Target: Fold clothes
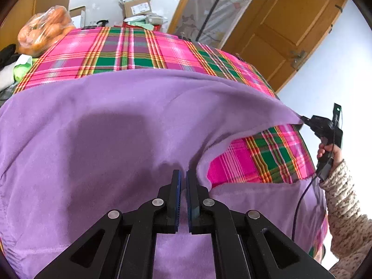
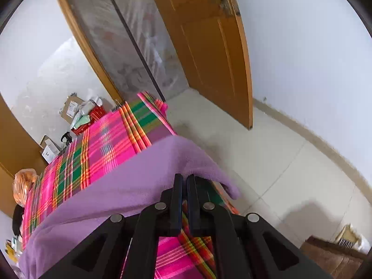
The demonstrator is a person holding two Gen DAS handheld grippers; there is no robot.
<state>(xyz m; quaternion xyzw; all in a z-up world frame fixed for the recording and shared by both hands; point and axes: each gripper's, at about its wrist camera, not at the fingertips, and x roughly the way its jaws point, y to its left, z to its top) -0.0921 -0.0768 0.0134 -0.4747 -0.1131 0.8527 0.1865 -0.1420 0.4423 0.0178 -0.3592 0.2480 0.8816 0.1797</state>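
The purple fleece garment (image 1: 104,121) lies spread over the plaid-covered desk (image 1: 130,51), its near edge pinched in the closed left tongs (image 1: 183,176) and its far corner lifted clear by the clamped right tongs (image 2: 184,179).

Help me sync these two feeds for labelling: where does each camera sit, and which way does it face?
Left wrist: on the left gripper, facing across the purple fleece garment on the plaid cloth; the person's hand and knit sleeve with the right gripper show at right.
Right wrist: on the right gripper, pinching the garment's edge, facing the wooden door and tiled floor.
Shared: garment, plaid cloth, door, bag of oranges.
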